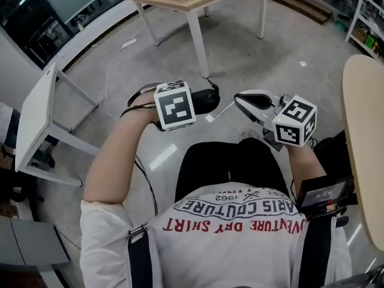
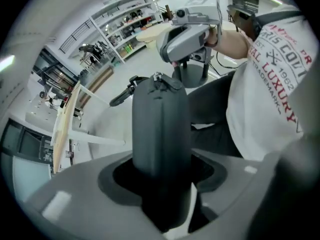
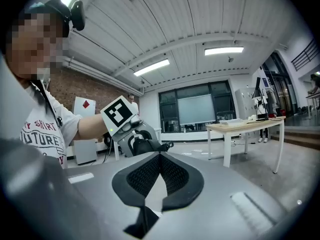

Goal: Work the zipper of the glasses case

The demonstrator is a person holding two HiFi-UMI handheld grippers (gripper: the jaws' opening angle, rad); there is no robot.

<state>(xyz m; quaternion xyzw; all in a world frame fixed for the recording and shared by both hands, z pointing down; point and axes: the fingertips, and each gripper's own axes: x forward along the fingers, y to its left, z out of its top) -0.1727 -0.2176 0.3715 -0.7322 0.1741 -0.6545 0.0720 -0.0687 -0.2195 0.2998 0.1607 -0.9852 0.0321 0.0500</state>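
**Q:** What is showing on the left side?

**A:** At centre left of the head view I am holding my left gripper (image 1: 193, 102), with its marker cube facing up. Its jaws are clamping a dark glasses case (image 2: 160, 129). In the middle of the left gripper view the case is standing up between the jaws and pointing away from the camera. What looks like the zipper pull (image 2: 157, 76) is sitting at its far tip, and a dark strap (image 2: 122, 96) is hanging off to the upper left of it.

**Q:** And moving toward the right?

**A:** At centre right of the head view I am holding my right gripper (image 1: 239, 101). Its tips are pointing at the case's far end, near it but not touching. In the right gripper view its jaws are pressing together with nothing between them. Both grippers are hovering above my lap. A light wooden table (image 1: 180, 2) is standing at the top of the head view.
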